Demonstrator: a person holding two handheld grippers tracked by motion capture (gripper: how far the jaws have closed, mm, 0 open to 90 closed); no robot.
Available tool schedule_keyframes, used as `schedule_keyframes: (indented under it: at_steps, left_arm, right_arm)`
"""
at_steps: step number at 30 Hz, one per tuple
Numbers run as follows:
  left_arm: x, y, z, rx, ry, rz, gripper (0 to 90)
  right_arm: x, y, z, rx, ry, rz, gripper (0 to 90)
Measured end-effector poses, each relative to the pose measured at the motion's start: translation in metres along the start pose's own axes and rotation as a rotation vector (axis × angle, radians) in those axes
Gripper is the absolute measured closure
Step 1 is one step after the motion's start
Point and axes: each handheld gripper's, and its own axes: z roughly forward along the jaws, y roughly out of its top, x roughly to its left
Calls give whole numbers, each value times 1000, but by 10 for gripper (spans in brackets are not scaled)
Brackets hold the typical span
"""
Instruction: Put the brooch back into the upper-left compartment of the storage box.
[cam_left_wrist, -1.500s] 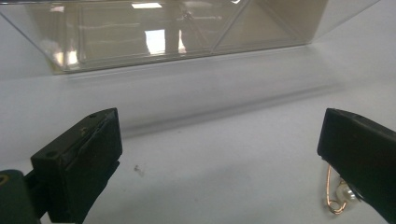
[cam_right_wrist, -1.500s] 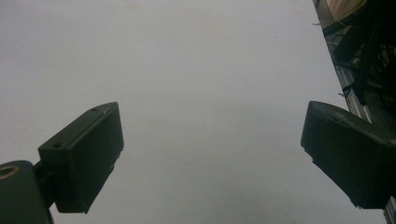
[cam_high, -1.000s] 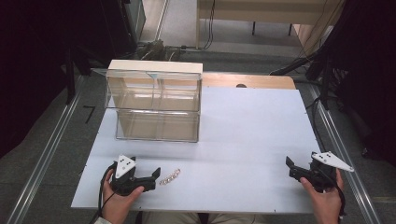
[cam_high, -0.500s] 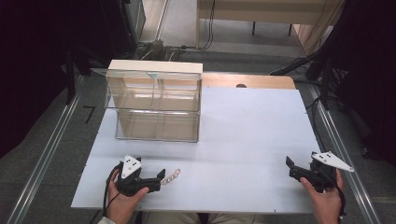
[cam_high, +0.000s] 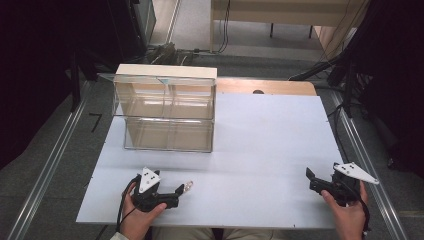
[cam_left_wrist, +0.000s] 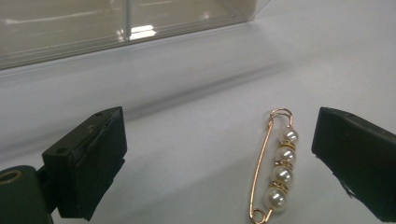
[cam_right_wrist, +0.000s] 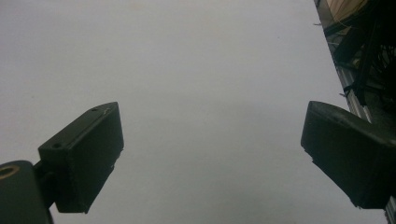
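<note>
A white table (cam_high: 260, 145) seen from above, with a person's two hands coming in from the near edge, each holding a black two-jaw gripper. The left gripper (cam_high: 179, 191) lies low at the near left of the table, its jaws spread wide and holding nothing. Between those jaws, closer to the right one and touching neither, a gold safety pin (cam_left_wrist: 273, 170) lies flat on the table – four white pearls sit in a row along one side of it. In the high view the pin (cam_high: 188, 186) is a small glint just past the jaw tips. Behind it, farther up the table, stands a clear plastic box (cam_high: 165, 112) with shelves inside. The right gripper (cam_high: 311, 180) rests near the right edge, well apart from the pin – jaws also spread, over bare table
</note>
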Motion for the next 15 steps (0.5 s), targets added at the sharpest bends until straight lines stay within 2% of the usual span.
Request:
schedule_keyframes:
  at_steps: [12,15]
  left_arm:
    - [-10,-2,4,11,0,24,70]
    - [-15,-4,4,0,11,28,116]
  right_arm:
    - [0,0,0,-1,1,0,44]
    - [0,0,0,0,-1,1,44]
